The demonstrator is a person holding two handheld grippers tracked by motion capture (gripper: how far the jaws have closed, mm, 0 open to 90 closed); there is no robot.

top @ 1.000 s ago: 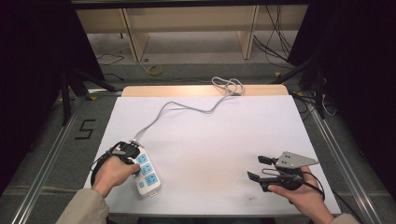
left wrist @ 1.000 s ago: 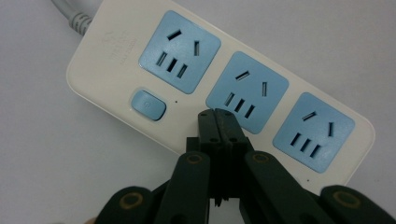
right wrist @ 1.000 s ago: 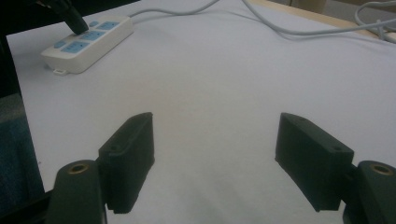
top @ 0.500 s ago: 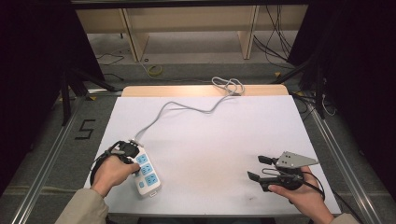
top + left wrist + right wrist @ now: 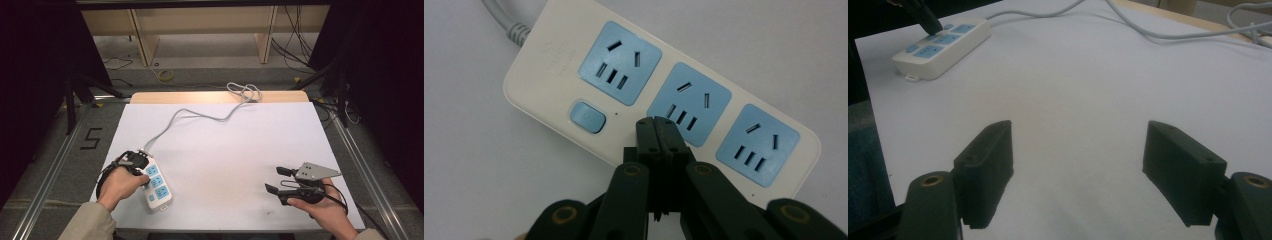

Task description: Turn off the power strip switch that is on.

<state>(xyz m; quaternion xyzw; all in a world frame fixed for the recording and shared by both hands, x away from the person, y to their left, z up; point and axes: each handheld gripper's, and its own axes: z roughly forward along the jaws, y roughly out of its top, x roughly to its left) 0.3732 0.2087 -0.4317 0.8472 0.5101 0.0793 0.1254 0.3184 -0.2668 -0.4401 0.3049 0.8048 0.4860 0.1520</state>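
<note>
High view: power strip [image 5: 158, 185] is lying at near left of white surface [image 5: 225, 150], cord [image 5: 200, 116] trailing far | left gripper [image 5: 658, 131] is pressing clenched jaws onto strip beside blue switch [image 5: 588, 117] | right gripper [image 5: 1078, 150] is hovering released at near right, grasping nothing

White tabletop [image 5: 240, 145], with a bare wooden strip along the far edge. Near the front left corner, a white power strip [image 5: 157, 186] with three blue sockets and a blue switch, lying flat and angled toward the front edge. From its far end, a grey cable [image 5: 200, 116] snaking across the surface to a loose coil at the middle of the far edge.
</note>
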